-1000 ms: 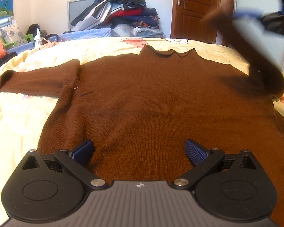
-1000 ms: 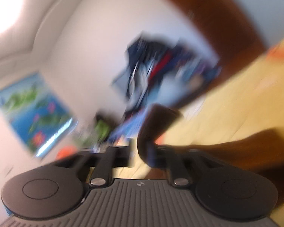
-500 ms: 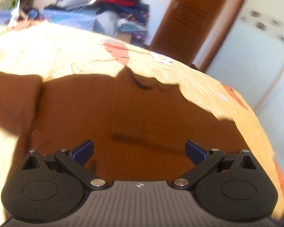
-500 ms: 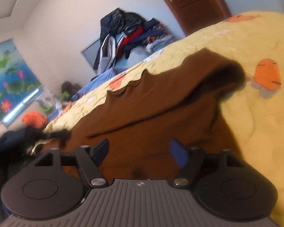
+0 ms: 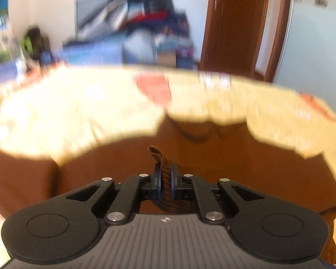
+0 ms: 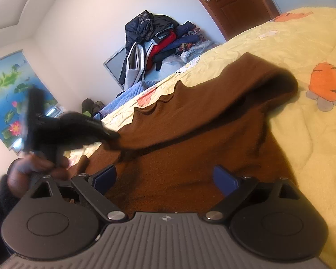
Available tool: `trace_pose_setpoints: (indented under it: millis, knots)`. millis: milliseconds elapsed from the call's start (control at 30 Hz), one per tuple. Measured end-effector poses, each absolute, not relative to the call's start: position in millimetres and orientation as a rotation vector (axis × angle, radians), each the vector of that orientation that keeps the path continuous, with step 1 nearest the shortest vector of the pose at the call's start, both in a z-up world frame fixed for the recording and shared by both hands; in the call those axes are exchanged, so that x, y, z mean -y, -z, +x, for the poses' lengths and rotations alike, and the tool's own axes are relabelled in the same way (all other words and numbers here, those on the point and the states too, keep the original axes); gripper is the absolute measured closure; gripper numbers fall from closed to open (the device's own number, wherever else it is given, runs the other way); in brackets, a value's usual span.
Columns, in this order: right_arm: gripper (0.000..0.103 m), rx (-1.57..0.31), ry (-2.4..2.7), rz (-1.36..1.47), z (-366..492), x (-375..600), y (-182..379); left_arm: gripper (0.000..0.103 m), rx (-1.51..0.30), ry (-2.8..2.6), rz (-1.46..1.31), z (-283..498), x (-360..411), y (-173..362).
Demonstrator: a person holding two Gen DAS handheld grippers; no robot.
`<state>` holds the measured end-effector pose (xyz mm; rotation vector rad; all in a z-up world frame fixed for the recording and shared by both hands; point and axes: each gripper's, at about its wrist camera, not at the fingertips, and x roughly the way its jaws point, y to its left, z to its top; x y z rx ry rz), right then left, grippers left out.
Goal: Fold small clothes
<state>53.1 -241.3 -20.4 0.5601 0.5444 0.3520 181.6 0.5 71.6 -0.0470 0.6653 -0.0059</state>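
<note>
Got a pinch of sweater (image 5: 246, 170) on the bed (image 6: 302, 44).
My left gripper (image 5: 165, 182) jaws clamp a fold; right gripper (image 6: 165, 177) jaws gape above it.

Your right claw (image 6: 165, 177) hangs over the brown sweater (image 6: 190, 152) with its blue pads (image 6: 226, 178) spread wide and nothing between them. The sweater lies on the yellow bedspread (image 6: 302, 51), one sleeve (image 6: 246, 85) folded across its body. At the left edge your left claw (image 6: 109, 135), blurred, pinches a fold of the sweater, with your hand (image 6: 33, 168) behind it. A pile of clothes (image 6: 159, 42) sits by the far wall, beside a wooden door (image 6: 230, 0).
</note>
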Motion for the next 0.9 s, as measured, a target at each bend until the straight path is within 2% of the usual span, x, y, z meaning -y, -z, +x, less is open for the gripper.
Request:
trace_pose_setpoints:
  millis: [100, 300, 367, 467, 500, 567, 600, 633, 733, 900]
  knots:
    - [0.008, -0.543, -0.354, 0.563, 52, 241, 20, 0.096, -0.625, -0.044, 0.003, 171, -23, -80]
    - [0.007, -0.544, -0.354, 0.559, 53, 241, 19, 0.094, -0.795, -0.196, 0.090, 176, -71, -22]
    - [0.007, -0.545, -0.354, 0.556, 53, 240, 19, 0.091, -0.790, -0.205, 0.102, 167, -73, -20]
    - [0.008, -0.562, -0.350, 0.535, 54, 240, 15, 0.078, -0.738, -0.259, 0.148, 147, -66, -44]
    - [0.008, -0.579, -0.338, 0.521, 53, 239, 9, 0.070, -0.686, -0.294, 0.165, 136, -62, -59]
    - [0.008, -0.543, -0.363, 0.511, 51, 242, -9, 0.042, -0.542, -0.306, 0.147, 113, -54, -80]
    - [0.003, -0.494, -0.381, 0.515, 50, 246, -21, 0.014, -0.489, -0.253, 0.116, 105, -49, -88]
    - [0.000, -0.451, -0.384, 0.522, 54, 251, -33, 0.004, -0.459, -0.177, 0.092, 101, -41, -93]
    - [0.000, -0.445, -0.360, 0.514, 92, 256, -53, 0.004, -0.503, 0.002, 0.094, 115, -13, -86]
    - [0.000, -0.663, -0.297, 0.383, 181, 236, -26, 0.006, -0.775, 0.011, 0.002, 172, -14, -32]
